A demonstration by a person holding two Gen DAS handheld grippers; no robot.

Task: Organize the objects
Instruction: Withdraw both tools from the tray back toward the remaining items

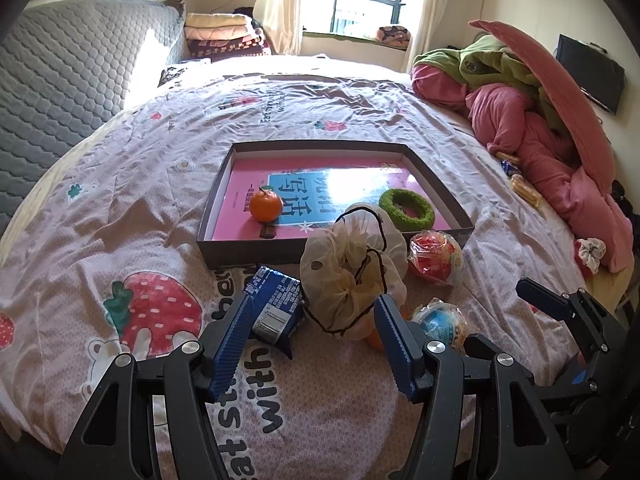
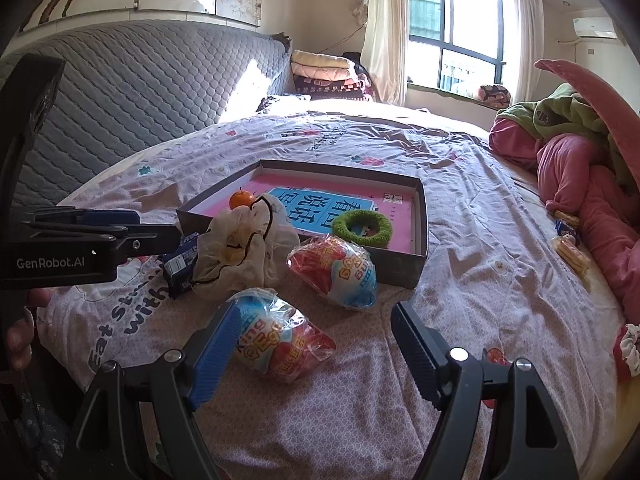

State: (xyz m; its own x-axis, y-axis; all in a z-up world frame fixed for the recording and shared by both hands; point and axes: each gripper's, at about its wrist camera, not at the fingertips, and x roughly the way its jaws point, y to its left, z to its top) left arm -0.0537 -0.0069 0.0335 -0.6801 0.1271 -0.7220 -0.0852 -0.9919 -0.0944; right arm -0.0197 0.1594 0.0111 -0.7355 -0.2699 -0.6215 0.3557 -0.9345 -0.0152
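On a bed, the left gripper hangs released over a gauze pouch; the right gripper, also released, flanks a wrapped toy egg. Slippery wrap could slide off the fingers, and the pouch's cord may snag.

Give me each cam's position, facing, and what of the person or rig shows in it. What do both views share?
Left wrist: on the left claw, angled down over the bed at the mesh pouch and blue packet; right claw at right edge.
Right wrist: on the right claw, facing the nearer toy egg; left claw and fingers at left edge.
Shared: box tray, orange, green ring.
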